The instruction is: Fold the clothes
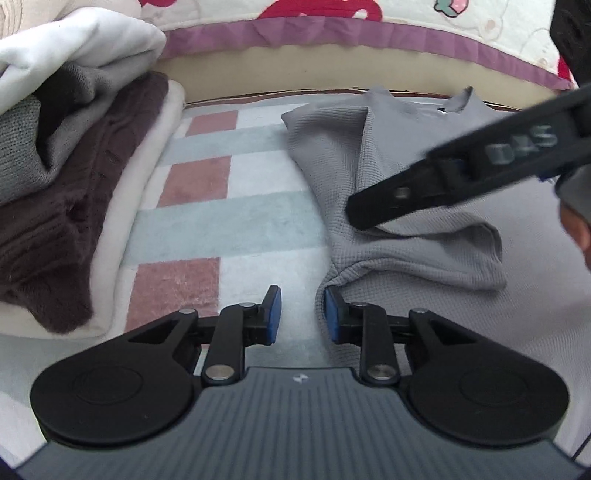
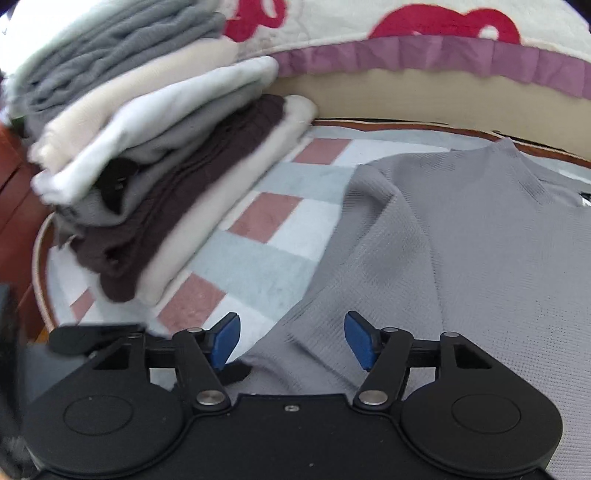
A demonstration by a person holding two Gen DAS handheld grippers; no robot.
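Observation:
A grey waffle-knit top (image 1: pixel 399 177) lies on the checked blanket (image 1: pixel 229 221), its left sleeve folded in over the body. My left gripper (image 1: pixel 302 315) is open, its right pad touching a bunched edge of the top. My right gripper shows in the left wrist view as a blurred black finger (image 1: pixel 391 203) over the folded sleeve. In the right wrist view the right gripper (image 2: pixel 291 341) is open above the grey top (image 2: pixel 461 240), with the sleeve edge between its pads.
A stack of folded clothes (image 2: pixel 147 155), white, grey, dark brown and cream, stands at the left; it also shows in the left wrist view (image 1: pixel 74 166). A quilt with a purple border (image 1: pixel 332 33) runs along the back. A wooden edge (image 2: pixel 14 206) is at far left.

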